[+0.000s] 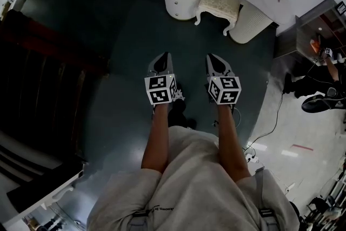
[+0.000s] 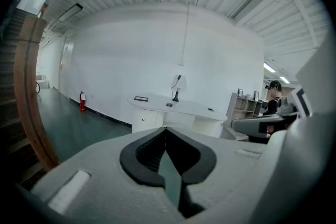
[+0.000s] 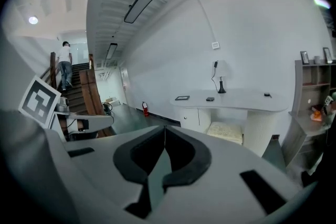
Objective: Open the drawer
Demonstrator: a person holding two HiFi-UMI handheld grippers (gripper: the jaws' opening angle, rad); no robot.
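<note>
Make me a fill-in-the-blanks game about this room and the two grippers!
1. The left hand-held gripper and the right hand-held gripper both have their jaws ____.
2. The stool stands ____ the desk.
3. The fire extinguisher by the wall is ____.
4. A person in the distance is on the ____.
Missing words: shut, under, red, stairs.
</note>
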